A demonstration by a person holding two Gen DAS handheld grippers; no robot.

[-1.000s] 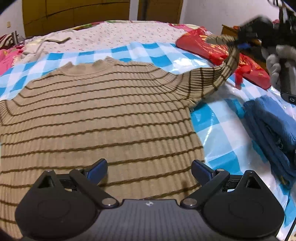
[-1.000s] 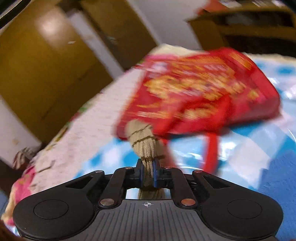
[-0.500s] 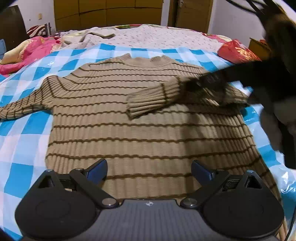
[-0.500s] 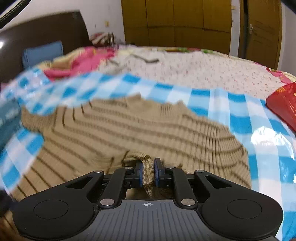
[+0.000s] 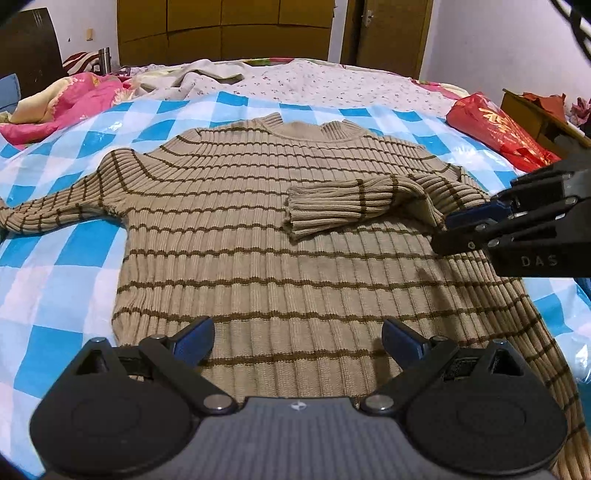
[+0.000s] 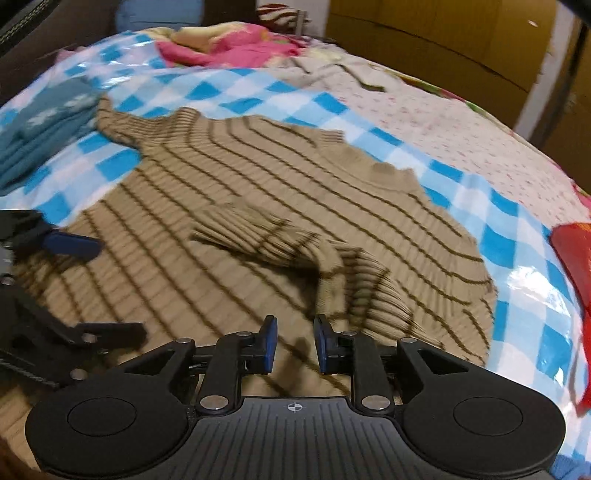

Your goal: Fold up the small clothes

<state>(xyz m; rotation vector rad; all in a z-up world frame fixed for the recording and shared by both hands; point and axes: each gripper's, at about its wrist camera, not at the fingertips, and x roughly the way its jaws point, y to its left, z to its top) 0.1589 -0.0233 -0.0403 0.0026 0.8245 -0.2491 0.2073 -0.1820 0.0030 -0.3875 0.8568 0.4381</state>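
Observation:
A tan sweater with brown stripes (image 5: 258,236) lies flat, front up, on the blue-and-white checked sheet (image 5: 55,236). Its right sleeve (image 5: 343,206) is folded across the chest; its left sleeve (image 5: 48,214) stretches out to the left. My left gripper (image 5: 295,341) is open and empty above the hem. My right gripper (image 6: 293,345) is open and empty, just right of the folded sleeve (image 6: 266,240). It shows at the right edge of the left wrist view (image 5: 476,221). The sweater fills the right wrist view (image 6: 258,177).
A red plastic bag (image 5: 495,129) lies at the right of the bed. A pink quilt (image 5: 62,103) is bunched at the back left. Folded teal clothes (image 6: 40,125) lie by the left sleeve. Wooden wardrobes (image 5: 229,29) stand behind the bed.
The right gripper carried the right sleeve across the chest, let it go and opened, then drew back to the right. The left gripper stayed open and pulled back a little.

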